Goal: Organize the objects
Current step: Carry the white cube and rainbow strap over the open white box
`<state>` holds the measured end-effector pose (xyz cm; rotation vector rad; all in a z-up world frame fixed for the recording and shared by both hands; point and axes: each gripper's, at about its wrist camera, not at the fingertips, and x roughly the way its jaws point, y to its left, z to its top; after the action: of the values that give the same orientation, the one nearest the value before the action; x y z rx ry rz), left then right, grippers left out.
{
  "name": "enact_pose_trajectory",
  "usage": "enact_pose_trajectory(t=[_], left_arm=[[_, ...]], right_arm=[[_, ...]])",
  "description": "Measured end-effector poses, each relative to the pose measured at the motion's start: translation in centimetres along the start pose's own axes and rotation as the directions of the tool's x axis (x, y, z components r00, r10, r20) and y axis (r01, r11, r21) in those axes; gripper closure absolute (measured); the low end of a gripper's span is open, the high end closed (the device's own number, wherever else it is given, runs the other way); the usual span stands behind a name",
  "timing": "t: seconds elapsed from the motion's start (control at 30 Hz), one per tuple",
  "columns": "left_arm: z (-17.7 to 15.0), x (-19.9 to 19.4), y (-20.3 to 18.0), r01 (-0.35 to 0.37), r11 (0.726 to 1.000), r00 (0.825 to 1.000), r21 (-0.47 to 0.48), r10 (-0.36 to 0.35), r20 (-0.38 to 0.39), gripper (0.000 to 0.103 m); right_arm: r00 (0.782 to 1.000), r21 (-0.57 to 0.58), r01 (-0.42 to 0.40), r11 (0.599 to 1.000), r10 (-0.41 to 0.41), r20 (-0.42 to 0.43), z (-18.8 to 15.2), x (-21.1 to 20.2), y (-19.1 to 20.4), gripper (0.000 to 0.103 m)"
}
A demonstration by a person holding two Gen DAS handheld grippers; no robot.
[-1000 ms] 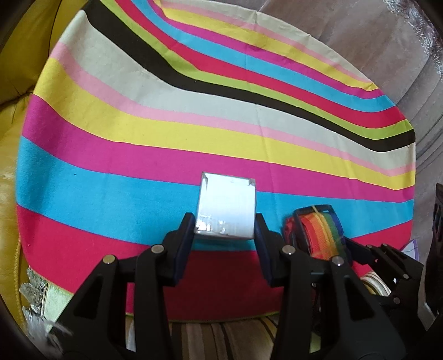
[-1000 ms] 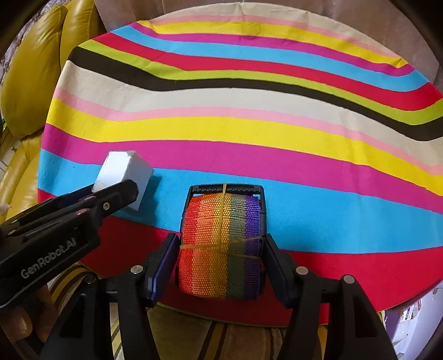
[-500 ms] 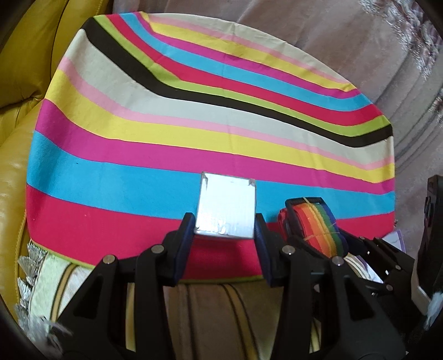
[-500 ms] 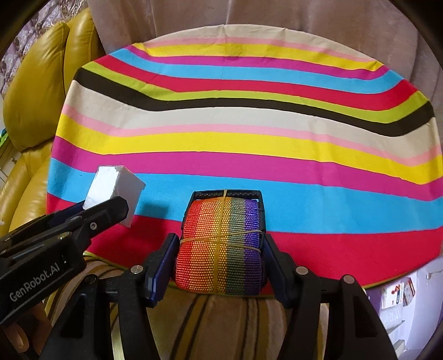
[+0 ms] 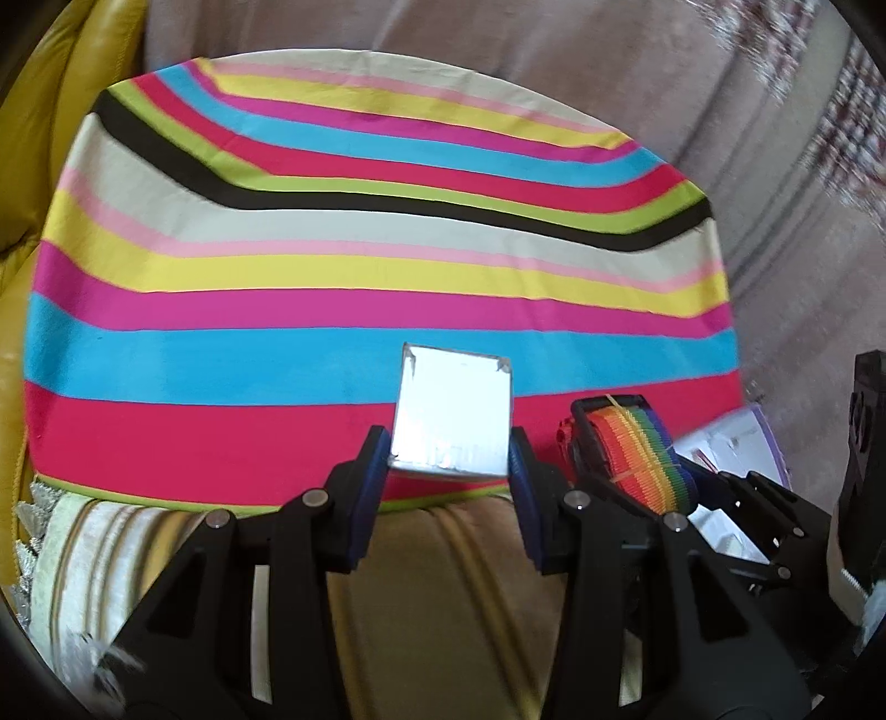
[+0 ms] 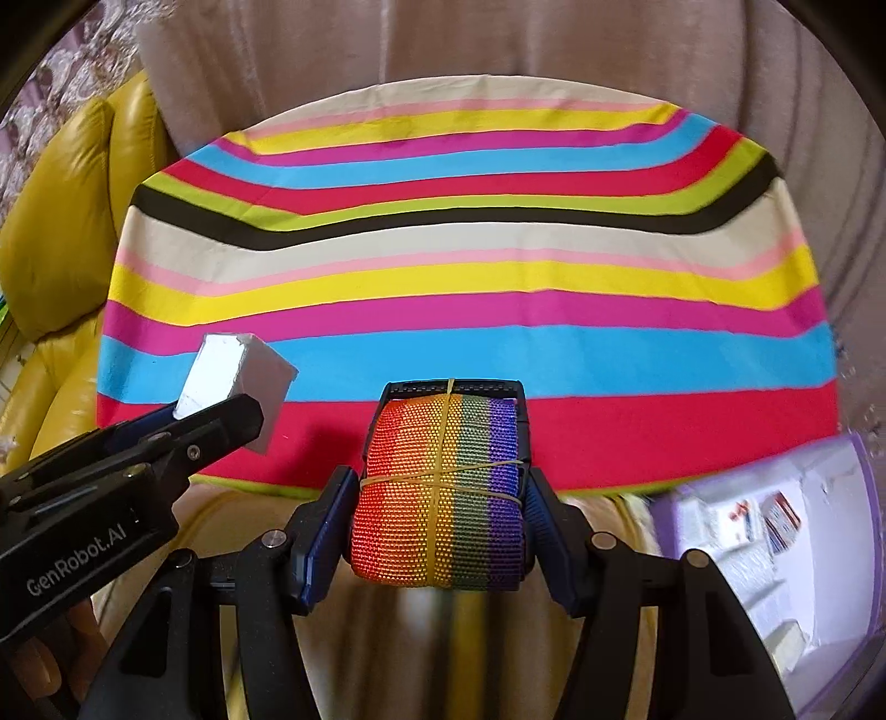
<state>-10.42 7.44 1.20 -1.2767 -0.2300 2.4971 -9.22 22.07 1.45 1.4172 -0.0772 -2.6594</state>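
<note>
- The left gripper (image 5: 449, 464) has its fingers (image 5: 370, 471) clamped on a small silver-white box (image 5: 451, 421); the blue pads press on the box's two side faces, and the box juts forward beyond the fingertips.
- The right gripper (image 6: 440, 520) has its fingers (image 6: 326, 531) clamped on a rolled rainbow luggage strap (image 6: 437, 493), one pad on the red side and one on the purple side.
- Thin yellow rubber bands cross over the strap roll, and a black plastic buckle (image 6: 451, 389) sits at the roll's far end.
- Both held things hang in the air in front of the near edge of the striped cloth (image 5: 354, 288), with none of their surfaces resting on it.
- In the right wrist view the box (image 6: 238, 382) and the left gripper's body, printed "GenRobot.AI", lie to the left of the strap; in the left wrist view the strap (image 5: 637, 454) lies just to the right of the box.
- The striped cloth covers a round-edged desk, its bands running across in red, blue, pink, yellow, cream, black and green.
- Below the cloth's near edge lies beige striped fabric (image 6: 387, 637).
- A yellow leather sofa (image 6: 66, 221) stands left of the cloth.
- A beige curtain (image 6: 498, 44) hangs beyond the cloth's far edge.
- A purple-rimmed tray (image 6: 775, 526) holding pale, blurred items sits right of the cloth's near edge.
</note>
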Motion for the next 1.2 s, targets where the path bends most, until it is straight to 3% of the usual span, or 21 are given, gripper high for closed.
enact_pose_trajectory(t=[0.43, 0.8, 1.2], left_arm=[[-1.5, 0.5, -7.9, 0.129, 0.979, 0.991, 0.161, -0.119, -0.067, 0.056], [-3.3, 1.7, -15.3, 0.255, 0.919, 0.964, 0.301, -0.218, -0.152, 0.056], [-5.2, 3.7, -21.2, 0.336, 0.861, 0.934, 0.383, -0.251, -0.255, 0.056]], right_arm=[[0.995, 0.128, 0.1, 0.987, -0.103, 0.014, -3.5, -4.7, -7.3, 0.042], [0.98, 0.262, 0.192, 0.946, -0.199, -0.002, -7.0, -7.6, -13.9, 0.042], [0.948, 0.398, 0.305, 0.865, -0.315, -0.041, -10.5, -9.5, -20.5, 0.042]])
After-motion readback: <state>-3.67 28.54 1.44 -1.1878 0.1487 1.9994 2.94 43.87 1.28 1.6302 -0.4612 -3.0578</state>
